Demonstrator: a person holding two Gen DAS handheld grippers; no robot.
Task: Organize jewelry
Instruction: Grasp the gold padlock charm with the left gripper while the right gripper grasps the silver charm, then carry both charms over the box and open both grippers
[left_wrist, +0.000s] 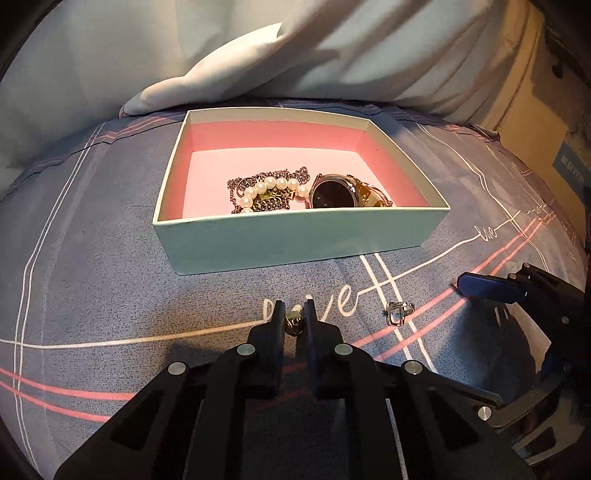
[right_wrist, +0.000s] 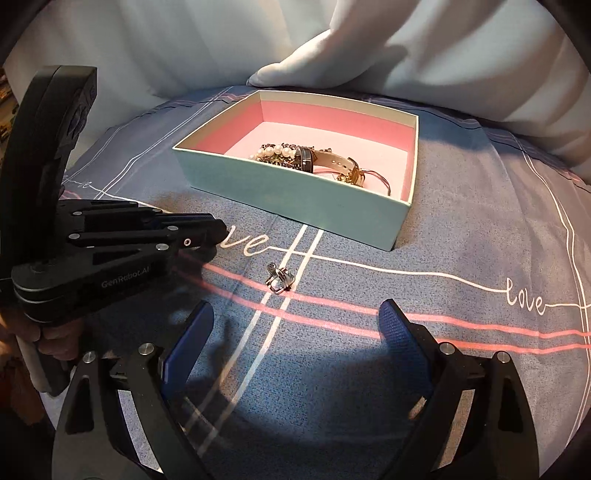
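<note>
A pale green box with a pink inside (left_wrist: 295, 240) (right_wrist: 280, 195) sits on the bed. It holds a pearl bracelet (left_wrist: 269, 188) (right_wrist: 275, 150), dark chains (left_wrist: 273, 203) and a watch (left_wrist: 330, 194) (right_wrist: 306, 160). My left gripper (left_wrist: 294, 314) is shut on a small earring (left_wrist: 294, 320) just in front of the box; it shows from the side in the right wrist view (right_wrist: 218, 232). A silver ring (left_wrist: 398, 313) (right_wrist: 279, 282) lies on the bedsheet to its right. My right gripper (right_wrist: 297, 317) is open and empty, just short of the ring.
A blue-grey bedsheet (left_wrist: 110, 258) with white and pink lines covers the bed. A white pillow or duvet (left_wrist: 258, 74) (right_wrist: 369, 55) lies behind the box. A cardboard box (left_wrist: 546, 129) stands at the far right.
</note>
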